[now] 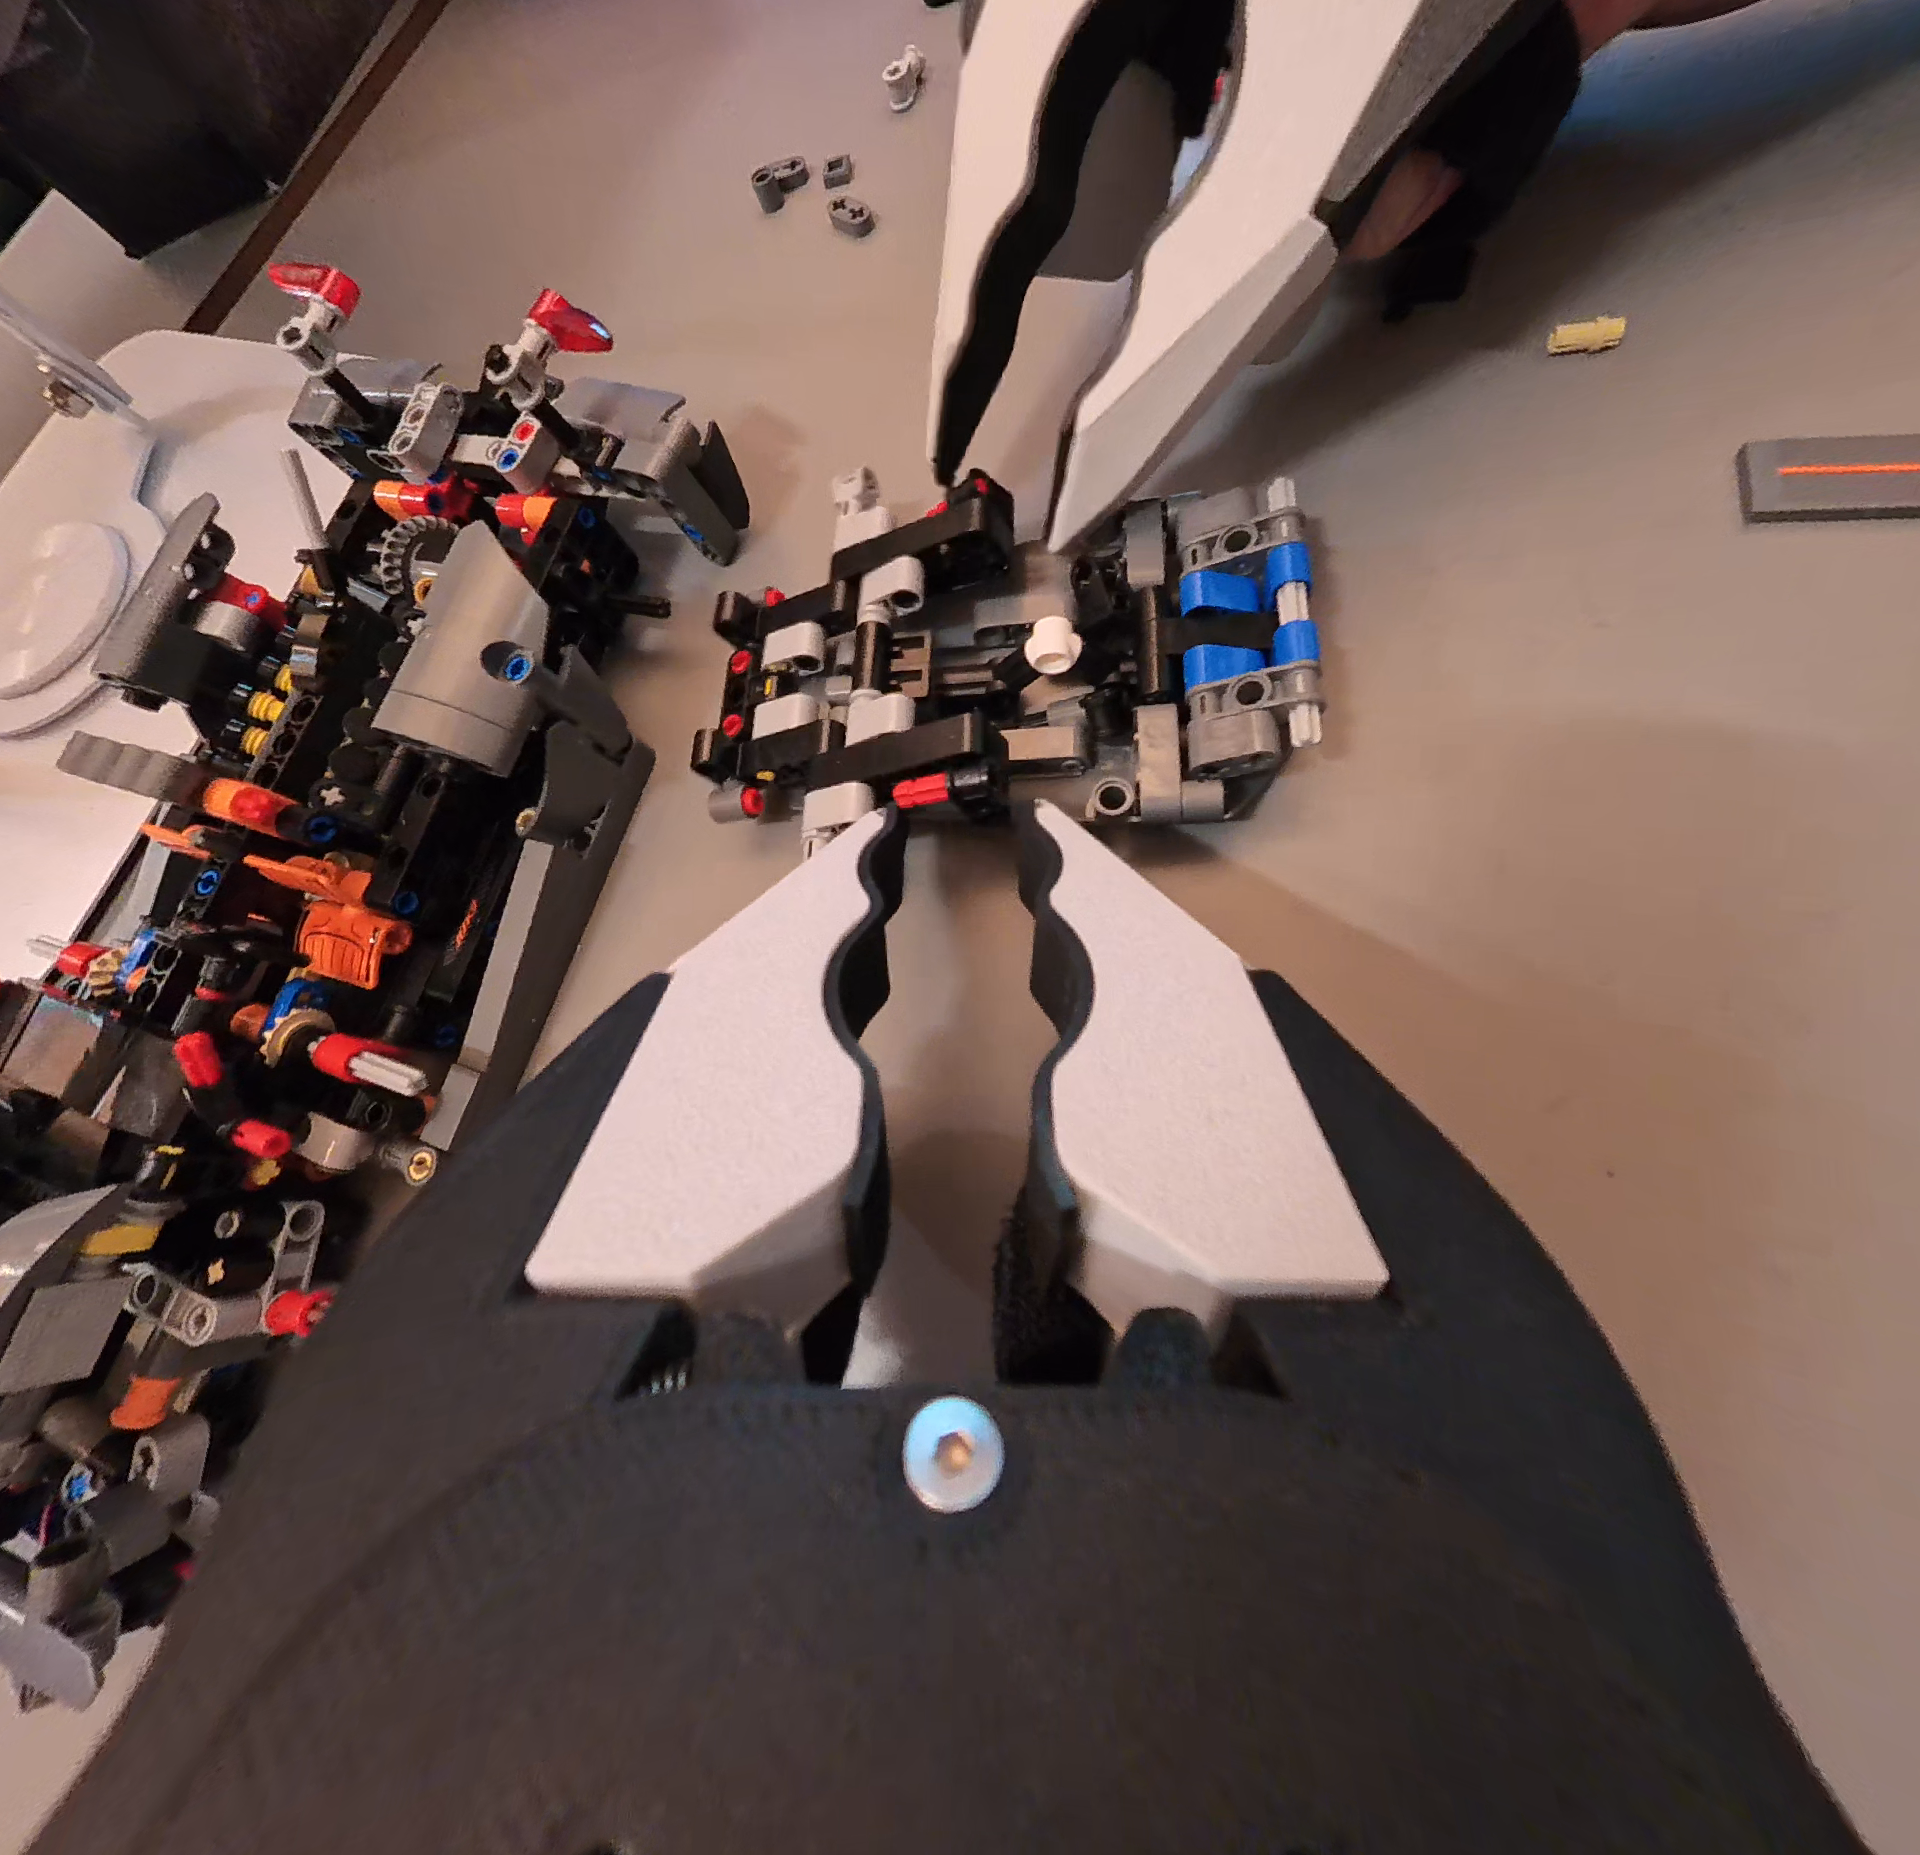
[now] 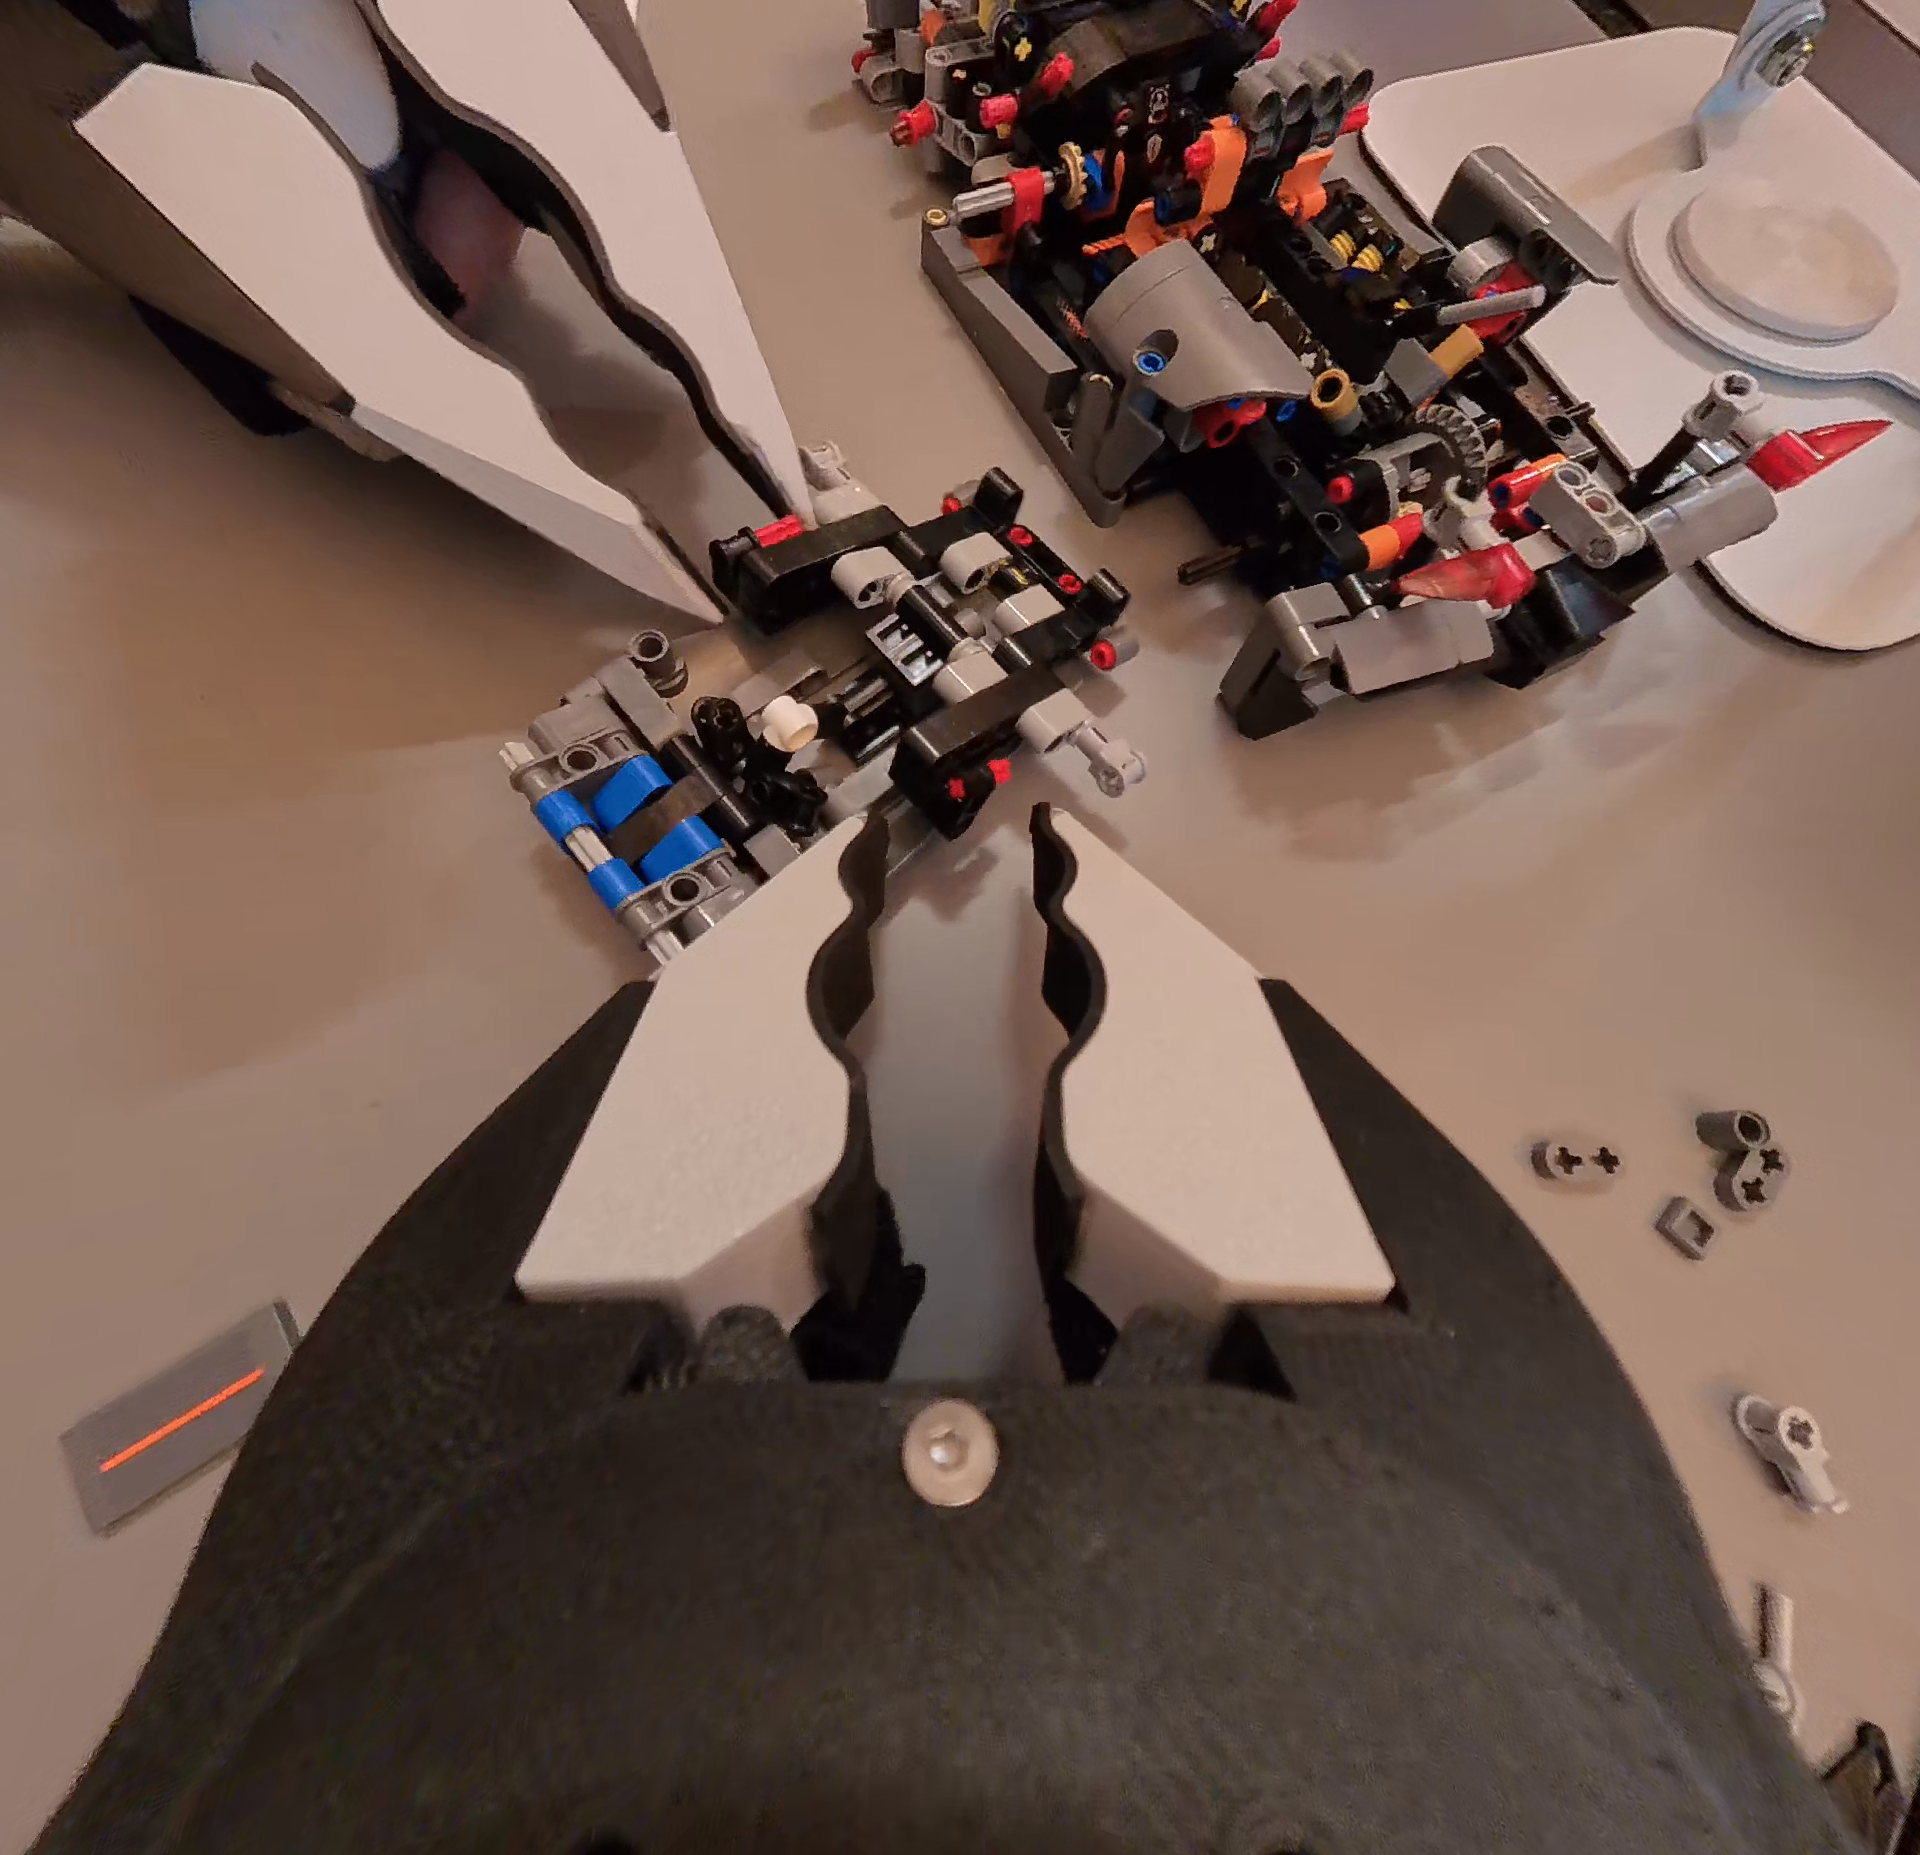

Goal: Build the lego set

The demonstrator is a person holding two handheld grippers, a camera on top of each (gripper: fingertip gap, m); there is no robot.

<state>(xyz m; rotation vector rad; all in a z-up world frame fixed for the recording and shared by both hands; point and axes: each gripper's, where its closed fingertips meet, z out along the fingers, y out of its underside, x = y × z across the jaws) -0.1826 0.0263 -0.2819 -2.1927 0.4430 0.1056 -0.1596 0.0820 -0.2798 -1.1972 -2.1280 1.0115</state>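
Plain grey desk, small black-and-blue lego chunk in the middle, bigger build beside it. Left gripper and right gripper parked at opposite edges of the chunk. Jaws on both partly open, gripping nothing.

Grey matte table under warm light, soft shadows; white stand base at far right edge, dark wood strip beyond far left.
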